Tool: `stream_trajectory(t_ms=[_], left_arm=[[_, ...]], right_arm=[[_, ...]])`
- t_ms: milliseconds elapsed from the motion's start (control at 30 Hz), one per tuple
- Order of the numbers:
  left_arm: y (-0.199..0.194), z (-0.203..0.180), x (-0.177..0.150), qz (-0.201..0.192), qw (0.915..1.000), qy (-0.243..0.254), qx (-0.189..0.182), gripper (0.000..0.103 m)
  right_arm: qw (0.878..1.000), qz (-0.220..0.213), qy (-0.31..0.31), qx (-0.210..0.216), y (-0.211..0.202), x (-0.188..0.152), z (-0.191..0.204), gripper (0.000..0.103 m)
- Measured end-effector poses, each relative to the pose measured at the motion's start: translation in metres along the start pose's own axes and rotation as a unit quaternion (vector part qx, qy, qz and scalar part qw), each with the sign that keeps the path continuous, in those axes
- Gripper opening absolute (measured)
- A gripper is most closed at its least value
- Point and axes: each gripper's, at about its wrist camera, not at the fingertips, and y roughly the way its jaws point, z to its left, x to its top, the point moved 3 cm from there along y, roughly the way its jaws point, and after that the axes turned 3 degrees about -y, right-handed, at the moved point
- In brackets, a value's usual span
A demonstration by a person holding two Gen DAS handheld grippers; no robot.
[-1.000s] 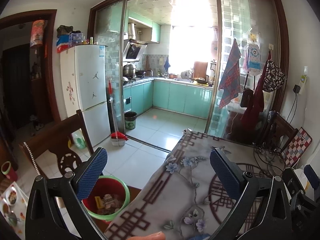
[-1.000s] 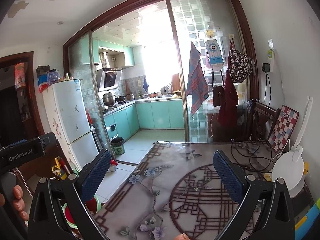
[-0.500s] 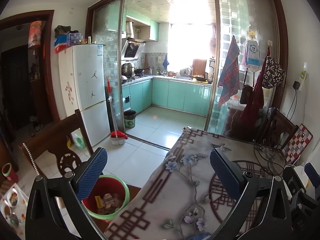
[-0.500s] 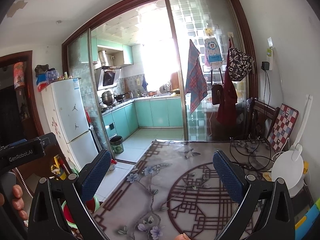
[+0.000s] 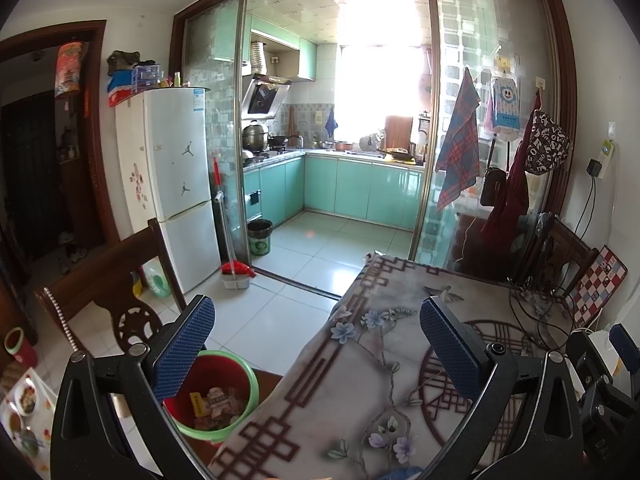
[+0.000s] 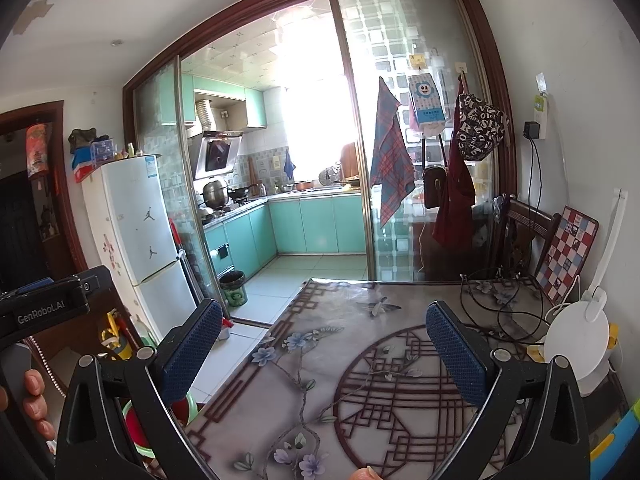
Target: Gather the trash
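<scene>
Hovering above the near edge of the bench (image 5: 400, 364), both tools are held level and pointed toward the kitchen, a stance that looks like a pause to scan for anything worth picking up. The left hand-held gripper (image 5: 316, 354) has its blue-padded fingers (image 5: 184, 344) spread wide with nothing between them, and it touches nothing; it sits over the bench's left edge, so one finger hangs above the floor and the other above the patterned cloth. The right hand-held gripper (image 6: 324, 356) is likewise fully spread and empty, poised over the middle of the bench. The trash already gathered lies in a red bin with a green rim (image 5: 224, 400) standing on the floor just beside the bench's left edge, directly under the left tool's outer finger; wrappers and scraps show inside it. That spot seems chosen so items can be dropped straight off the bench edge. No loose litter is visible on the cloth itself, so the collecting appears largely finished, or the next piece lies out of view. Toward the far right corner of the bench sit a tangle of black cables (image 6: 500, 304) and a white round lamp (image 6: 576, 344), which are belongings and not rubbish and should be left alone. A wooden chair (image 5: 112, 284) stands to the left of the bin.
</scene>
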Motion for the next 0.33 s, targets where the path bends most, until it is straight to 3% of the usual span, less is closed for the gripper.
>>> stream_trajectory(t_ms=[333], left_arm=[[0.014, -0.003, -0.003, 0.021, 0.9995, 0.01, -0.021, 0.103]], right_arm=[[1.0, 0.007, 0.003, -0.004, 0.009, -0.005, -0.003, 0.102]])
